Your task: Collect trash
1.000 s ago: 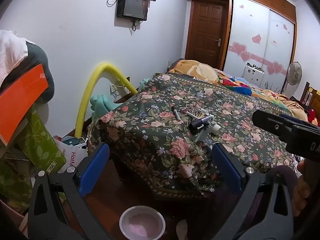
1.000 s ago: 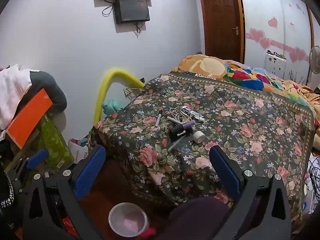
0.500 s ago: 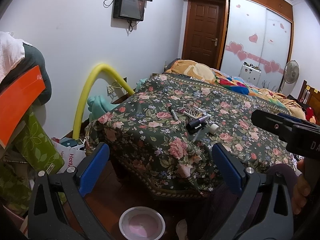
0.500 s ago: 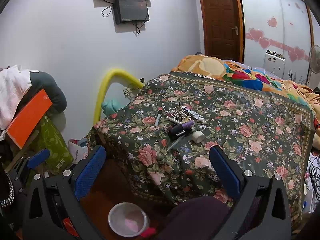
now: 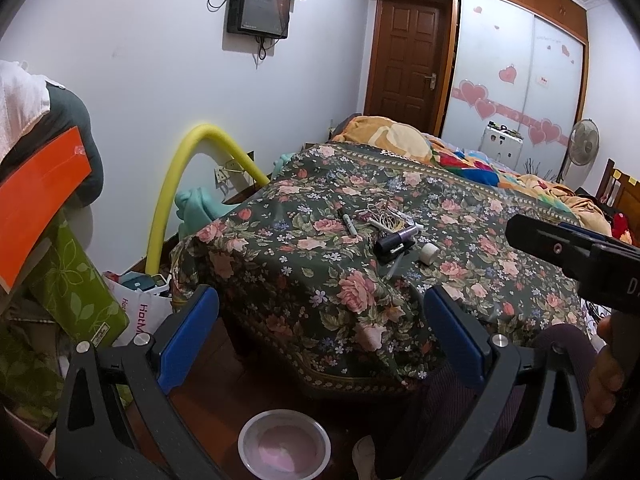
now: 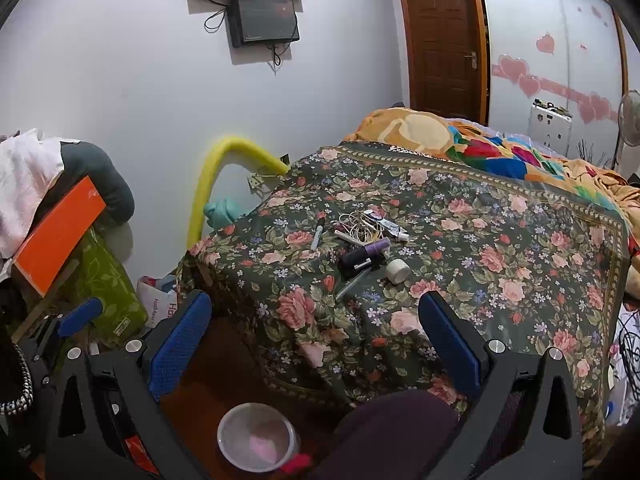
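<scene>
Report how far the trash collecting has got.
Done: nothing visible; the bin on the floor holds only its pink liner. In hand: nothing; the left tool and right tool are both open and short of the bed. Left: the whole clutter on the floral cover.

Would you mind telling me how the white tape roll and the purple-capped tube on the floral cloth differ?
The white tape roll is short, round and pale all over; the purple-capped tube is long, with a dark body and a purple end. The roll lies apart on the cloth, while the tube lies against a pen and close to the tangle of cords. Both rest on the floral cloth, and neither claw touches them.
</scene>
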Demonstrator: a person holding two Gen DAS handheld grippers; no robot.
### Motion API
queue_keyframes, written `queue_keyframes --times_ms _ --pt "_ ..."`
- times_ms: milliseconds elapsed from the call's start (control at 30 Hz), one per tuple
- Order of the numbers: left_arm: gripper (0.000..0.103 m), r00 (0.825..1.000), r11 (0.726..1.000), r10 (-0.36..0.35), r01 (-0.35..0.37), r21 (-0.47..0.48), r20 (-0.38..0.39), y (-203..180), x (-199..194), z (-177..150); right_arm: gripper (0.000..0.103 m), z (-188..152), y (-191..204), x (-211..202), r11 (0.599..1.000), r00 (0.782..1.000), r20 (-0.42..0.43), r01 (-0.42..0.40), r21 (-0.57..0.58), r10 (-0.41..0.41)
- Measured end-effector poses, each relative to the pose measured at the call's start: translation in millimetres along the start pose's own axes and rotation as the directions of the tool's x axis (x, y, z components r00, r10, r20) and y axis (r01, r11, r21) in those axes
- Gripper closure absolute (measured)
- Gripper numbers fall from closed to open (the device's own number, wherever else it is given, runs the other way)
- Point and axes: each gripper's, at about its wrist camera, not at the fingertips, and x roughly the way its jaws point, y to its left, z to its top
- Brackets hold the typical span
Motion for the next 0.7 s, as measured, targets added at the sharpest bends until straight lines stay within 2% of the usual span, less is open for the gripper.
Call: queue_keyframes --times_ms 700 --pt "0.0 1.0 1.0 0.003 -0.003 0.001 -0.002 -3.0 0.6 0.0 0.0 -2.4 1.5 -2.8 1.0 1.0 0.001 0.0 0.004 0.0"
